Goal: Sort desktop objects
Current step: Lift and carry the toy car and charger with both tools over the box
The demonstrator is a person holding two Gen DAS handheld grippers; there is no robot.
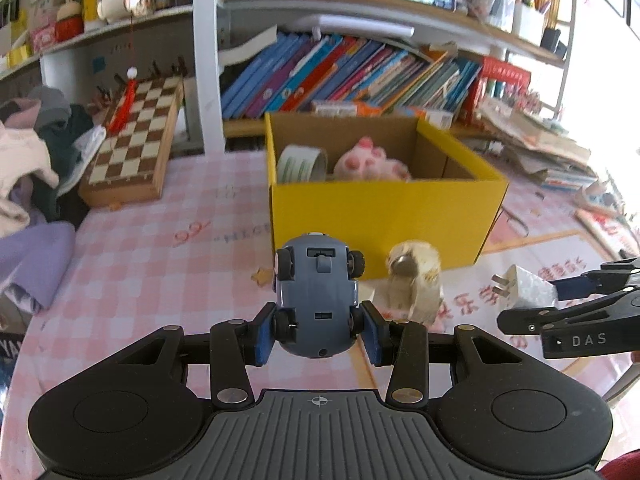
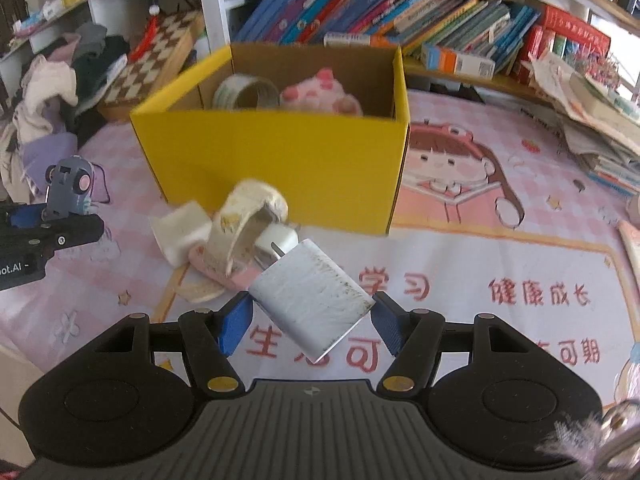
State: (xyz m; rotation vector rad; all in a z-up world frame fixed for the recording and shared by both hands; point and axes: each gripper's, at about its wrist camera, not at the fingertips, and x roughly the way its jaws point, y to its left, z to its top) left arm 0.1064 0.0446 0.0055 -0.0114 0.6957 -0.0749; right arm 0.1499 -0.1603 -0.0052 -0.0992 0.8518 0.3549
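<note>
Left claw (image 1: 318, 330) gripping toy car (image 1: 316, 296), yellow box (image 1: 384, 212) holding tape roll (image 1: 302, 164), plush (image 1: 370, 160)

Left gripper (image 1: 318, 332), lower centre of frame, clamps a blue-grey toy car (image 1: 316, 296) underside-up between its blue pads, in front of the yellow box (image 1: 380, 220) at centre holding a tape roll (image 1: 300, 164) and pink plush (image 1: 370, 160); right gripper (image 1: 560, 300) at right edge grips a white charger (image 1: 524, 290).

Box (image 2: 280, 164) sits mid-surface (image 2: 500, 264), tape roll (image 2: 246, 94) left of plush toy (image 2: 320, 94) inside it. Books (image 2: 360, 8) behind box, chessboard (image 2: 160, 56) to its left, adapter pile (image 2: 224, 236) in front.
</note>
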